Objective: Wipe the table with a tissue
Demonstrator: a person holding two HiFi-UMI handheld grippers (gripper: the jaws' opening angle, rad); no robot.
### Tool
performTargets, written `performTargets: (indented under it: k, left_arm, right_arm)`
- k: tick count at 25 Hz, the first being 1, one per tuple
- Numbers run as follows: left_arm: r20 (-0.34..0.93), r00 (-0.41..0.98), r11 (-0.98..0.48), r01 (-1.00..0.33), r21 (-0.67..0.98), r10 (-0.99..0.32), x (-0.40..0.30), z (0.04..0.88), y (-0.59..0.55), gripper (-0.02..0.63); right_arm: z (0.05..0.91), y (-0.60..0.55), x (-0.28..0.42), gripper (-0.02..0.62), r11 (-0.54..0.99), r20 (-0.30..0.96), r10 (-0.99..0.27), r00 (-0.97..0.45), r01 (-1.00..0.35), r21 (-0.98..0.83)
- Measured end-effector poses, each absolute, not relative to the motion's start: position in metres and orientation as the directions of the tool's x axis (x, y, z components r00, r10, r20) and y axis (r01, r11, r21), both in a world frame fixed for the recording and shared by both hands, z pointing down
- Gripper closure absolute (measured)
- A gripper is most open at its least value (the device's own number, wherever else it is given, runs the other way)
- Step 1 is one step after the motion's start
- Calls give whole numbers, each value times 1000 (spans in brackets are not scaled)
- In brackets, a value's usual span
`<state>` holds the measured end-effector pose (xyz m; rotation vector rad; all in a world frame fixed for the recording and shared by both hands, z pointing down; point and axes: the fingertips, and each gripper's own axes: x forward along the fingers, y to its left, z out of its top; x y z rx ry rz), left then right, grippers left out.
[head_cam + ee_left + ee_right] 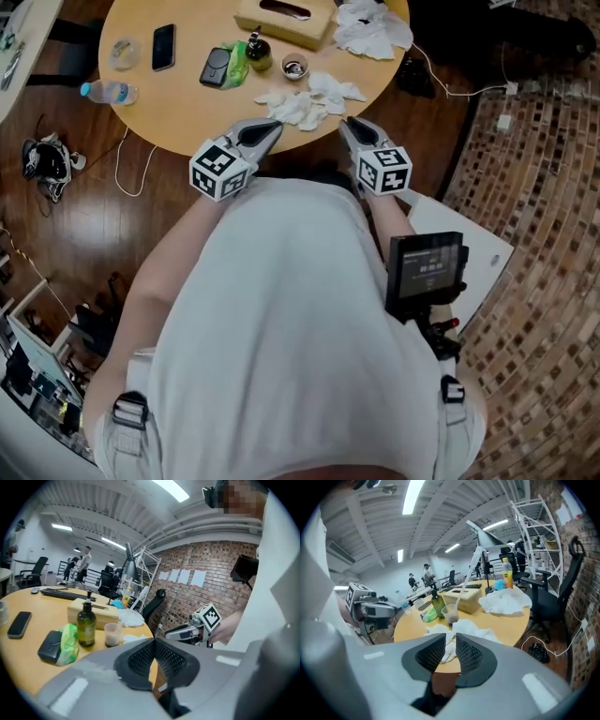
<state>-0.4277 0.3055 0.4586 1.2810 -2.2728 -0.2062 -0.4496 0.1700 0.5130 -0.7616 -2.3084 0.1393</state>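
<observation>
Facing one table [187,112], two tissue piles [307,101] [373,30]

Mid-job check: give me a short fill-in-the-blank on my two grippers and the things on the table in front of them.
1. The left gripper has its jaws ____.
2. The right gripper has its jaws slightly ____, gripping nothing.
3. The crumpled tissues lie on the wooden ____, just ahead of both grippers.
4. The small cup stands beside the dark green ____.
Missing words: shut; apart; table; bottle.
</observation>
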Motion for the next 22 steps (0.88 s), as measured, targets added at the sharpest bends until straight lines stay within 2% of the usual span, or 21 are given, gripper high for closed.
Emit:
performTargets:
  k: [4,11,15,22]
  left_arm:
    - [365,-524,637,-672,378,-770,-429,461,337,600]
    - [377,-632,735,-567,371,-678,-425,461,382,600]
    - [390,-673,776,-510,370,-628,-418,462,400,600]
    - [402,-707,810,-459,366,-582,-407,465,418,600]
  right_arm:
    - [539,189,-481,495,766,691,559,-459,604,-218]
    - [575,208,-527,432,668,793,453,-407,744,0]
    - [596,214,-537,400,623,833,396,-387,780,66]
    - [618,206,-542,400,571,870,332,-364,812,122]
